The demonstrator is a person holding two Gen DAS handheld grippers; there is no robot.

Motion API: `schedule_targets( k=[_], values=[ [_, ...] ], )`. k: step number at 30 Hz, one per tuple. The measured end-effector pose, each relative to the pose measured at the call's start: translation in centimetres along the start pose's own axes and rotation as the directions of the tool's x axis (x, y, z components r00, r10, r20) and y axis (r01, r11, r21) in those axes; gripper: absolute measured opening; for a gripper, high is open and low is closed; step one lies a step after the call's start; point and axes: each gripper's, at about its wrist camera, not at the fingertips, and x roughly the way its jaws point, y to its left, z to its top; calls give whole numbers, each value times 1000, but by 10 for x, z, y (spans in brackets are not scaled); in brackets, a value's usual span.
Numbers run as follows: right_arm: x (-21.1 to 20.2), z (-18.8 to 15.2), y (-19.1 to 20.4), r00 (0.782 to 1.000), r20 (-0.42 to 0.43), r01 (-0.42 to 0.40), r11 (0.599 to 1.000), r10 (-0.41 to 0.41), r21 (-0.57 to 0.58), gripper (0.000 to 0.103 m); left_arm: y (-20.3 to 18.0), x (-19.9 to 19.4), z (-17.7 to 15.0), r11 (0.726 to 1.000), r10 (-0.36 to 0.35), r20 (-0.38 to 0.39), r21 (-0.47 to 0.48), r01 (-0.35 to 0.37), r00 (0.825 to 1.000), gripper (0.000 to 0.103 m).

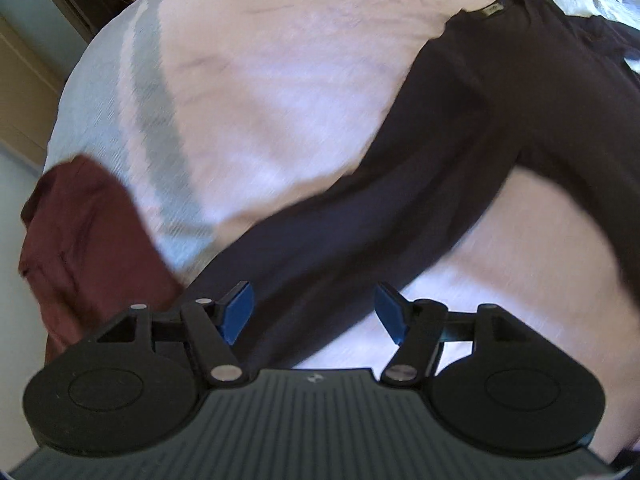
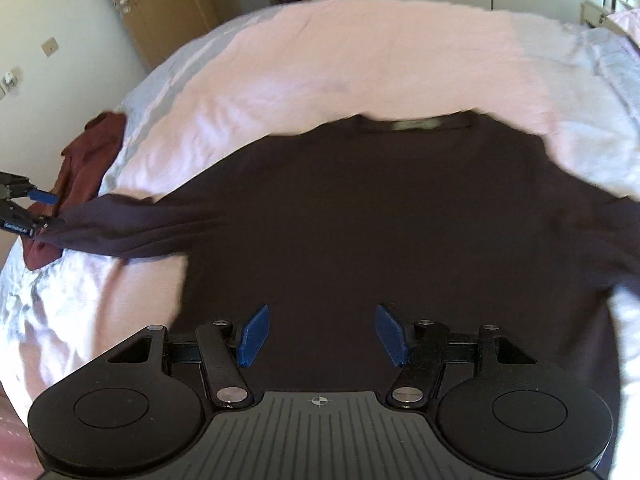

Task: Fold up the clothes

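Dark, nearly black knit fabric fills most of both wrist views: a long-sleeved top (image 2: 380,216) lying flat on a bed, its neckline with a pale label at the far edge. The cloth looks soft and matte, smooth across the body with only slight ripples.

Starting at the left, a maroon garment (image 2: 86,168) sits crumpled at the edge of the bed, just beyond the left gripper (image 1: 314,314). That gripper's blue pads stand well apart with nothing pinched between them; one sleeve (image 1: 360,216) of the dark top runs underneath and away from the fingers as a long tapered band. From the right wrist view, the left gripper's fingers sit at the sleeve's cuff end, though whether they touch it cannot be told.

Further right, the right gripper (image 2: 322,334) hangs above the lower body of the top, its blue pads also spread wide and holding nothing, with dark fabric showing in the gap.

Beneath everything lies a pale pink sheet (image 2: 360,52), lightly wrinkled, with a grey-white striped border toward its edges.
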Motion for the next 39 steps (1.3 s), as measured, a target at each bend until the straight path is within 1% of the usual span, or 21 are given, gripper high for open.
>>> schedule_targets(
  k=[2,5,7,10,12,13,15,17,19,20,23,25,28,29,30,32,34,35,37,38,39],
  values=[
    [20,3,34,999,-37,-6,1000,5,-7,63,22,-4,-27,1000,12,-1,23,-12,1000,63],
    [47,12,88,997,-77,-29,999,26,-41,63,48,-8,-64,999,35,-2,11,-35,999,63],
    [63,19,119,994,-100,-55,996,48,-67,63,49,-5,-79,994,73,3,77,-73,997,63],
    [84,26,155,988,-137,-90,990,75,-107,63,42,3,-98,969,137,19,207,-138,990,62],
    [94,32,166,985,-154,-97,987,77,-128,63,37,13,-104,954,142,20,264,-142,990,49],
    [97,33,169,985,-158,-95,987,74,-131,63,37,18,-106,953,132,20,272,-133,991,45],
    [101,34,170,984,-167,-83,988,61,-127,63,35,25,-108,946,120,6,302,-116,993,22],
    [98,31,166,983,-179,-53,993,33,-110,63,32,31,-112,939,115,-30,330,-99,993,10],
    [92,28,162,983,-183,-19,996,3,-84,63,30,37,-121,940,100,-92,336,-64,991,6],
    [85,25,157,984,-180,0,997,-13,-71,63,29,41,-126,944,83,-124,328,-38,989,2],
    [64,15,147,982,-174,66,998,-68,-15,63,33,37,-132,962,62,-145,271,-21,987,2],
    [47,7,139,981,-165,109,993,-102,35,63,41,26,-129,976,42,-146,218,-10,988,5],
    [17,-5,127,974,-144,191,977,-176,98,63,41,3,-125,983,41,-129,185,-17,991,11],
    [5,-10,124,969,-139,219,969,-203,117,63,40,-6,-123,986,40,-121,167,-20,992,15],
    [-8,-13,122,965,-133,244,960,-227,133,63,38,-15,-122,992,31,-114,127,-16,993,24],
    [-31,-23,113,951,-128,301,938,-282,170,63,34,-32,-119,1000,0,-103,12,1,995,38],
    [-52,-37,102,929,-143,366,906,-341,212,63,26,-45,-115,994,-47,-89,-103,38,995,40],
    [-61,-44,96,919,-154,391,889,-363,238,64,17,-53,-115,988,-67,-86,-143,54,994,41],
    [-82,-63,86,902,-168,430,855,-397,289,75,-8,-69,-116,982,-88,-75,-172,74,993,50],
    [-93,-73,83,893,-172,449,840,-415,305,80,-21,-76,-115,981,-95,-65,-175,82,993,58],
    [-103,-83,80,885,-178,465,827,-429,317,80,-34,-85,-114,979,-106,-54,-179,95,993,66]
  ],
)
